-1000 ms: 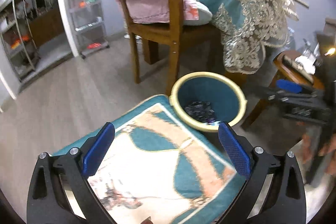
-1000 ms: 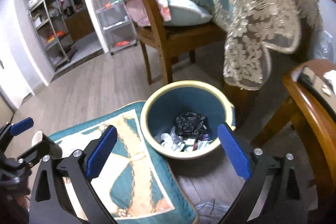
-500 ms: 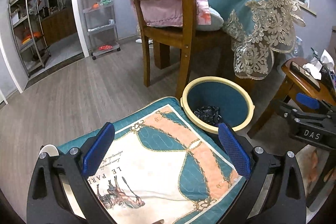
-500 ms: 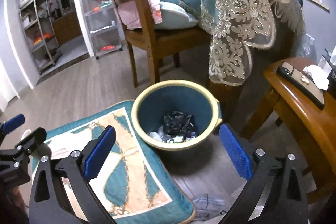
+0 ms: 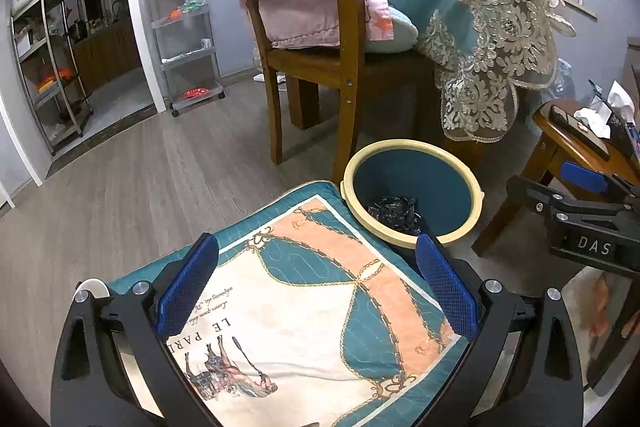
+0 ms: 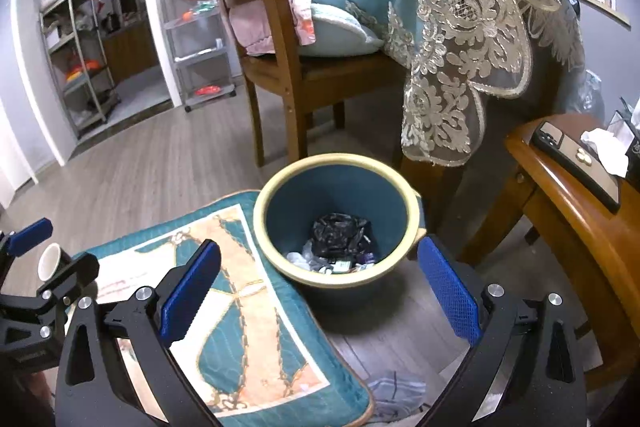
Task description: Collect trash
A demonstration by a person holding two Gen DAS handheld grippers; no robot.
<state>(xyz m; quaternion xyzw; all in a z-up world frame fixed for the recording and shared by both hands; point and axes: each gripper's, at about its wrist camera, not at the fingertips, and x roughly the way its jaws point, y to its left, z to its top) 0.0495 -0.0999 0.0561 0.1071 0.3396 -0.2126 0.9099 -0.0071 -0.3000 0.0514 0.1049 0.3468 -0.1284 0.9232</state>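
A blue bin with a cream rim (image 5: 472, 195) (image 6: 404, 195) stands on the wood floor beside a patterned cushion. Inside lie a crumpled black bag (image 6: 340, 233) (image 5: 394, 211) and small scraps of trash (image 6: 332, 265). My left gripper (image 5: 316, 287) hangs open above the cushion (image 5: 304, 307), nothing between its blue pads. My right gripper (image 6: 320, 285) is open too, held over the near rim of the bin with nothing in it. Each gripper shows at the edge of the other's view.
A wooden chair (image 5: 320, 67) draped with pink cloth stands behind the bin. A lace-edged teal tablecloth (image 6: 460, 47) hangs to its right. A wooden side table (image 6: 568, 211) carries a phone and tissue. A white cup (image 6: 50, 261) sits left of the cushion, grey cloth (image 6: 396, 391) on the floor.
Both grippers have drawn back and risen from the bin, which now looks smaller and farther. Both stay open. The side table top has come into the right wrist view.
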